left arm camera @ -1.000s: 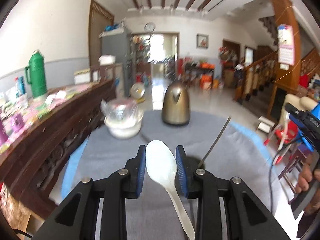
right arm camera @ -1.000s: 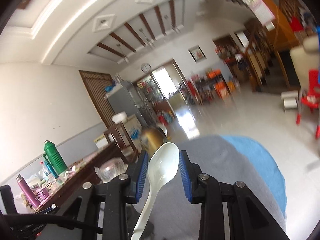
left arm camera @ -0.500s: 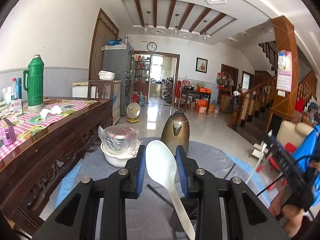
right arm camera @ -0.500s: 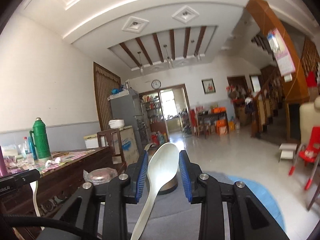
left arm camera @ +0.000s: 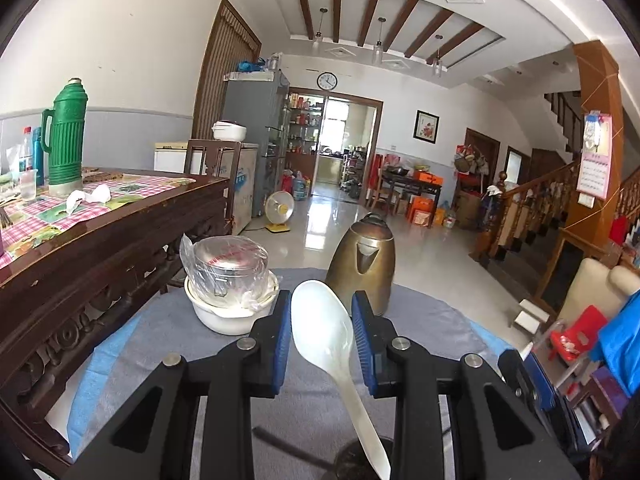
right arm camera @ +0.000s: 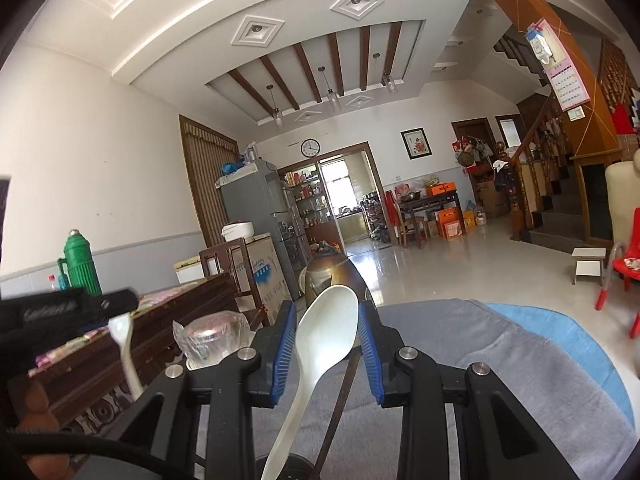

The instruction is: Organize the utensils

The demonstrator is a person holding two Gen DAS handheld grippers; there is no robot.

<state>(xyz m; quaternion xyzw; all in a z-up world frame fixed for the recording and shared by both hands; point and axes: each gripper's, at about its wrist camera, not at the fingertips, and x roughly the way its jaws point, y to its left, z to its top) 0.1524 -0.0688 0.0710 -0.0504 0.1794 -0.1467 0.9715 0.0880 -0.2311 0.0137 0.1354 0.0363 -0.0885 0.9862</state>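
The left hand-held gripper (left arm camera: 322,330) stands partly open, its blue pads (left arm camera: 282,336) closed on the bowl of a white plastic spoon (left arm camera: 326,334). The spoon's handle runs back and down between the black fingers toward a dark round holder (left arm camera: 352,462) at the near edge of the desk (left arm camera: 168,332); whether the handle touches it cannot be told.

The right hand-held gripper (right arm camera: 327,336) is set to a like width and grips a second white spoon (right arm camera: 328,330) by the bowl, handle trailing down and to the left. A dark chopstick (right arm camera: 340,408) slants up below this gripper.

The desk is round, covered in grey cloth over blue. Toward its far edge stand a brass-coloured electric kettle (left arm camera: 364,264) and, to the left of it, a white bowl (left arm camera: 228,312) holding a metal pot wrapped in clear plastic (left arm camera: 228,268). A dark wooden sideboard (left arm camera: 100,248) runs along the desk's left side and bears a green thermos (left arm camera: 66,136).
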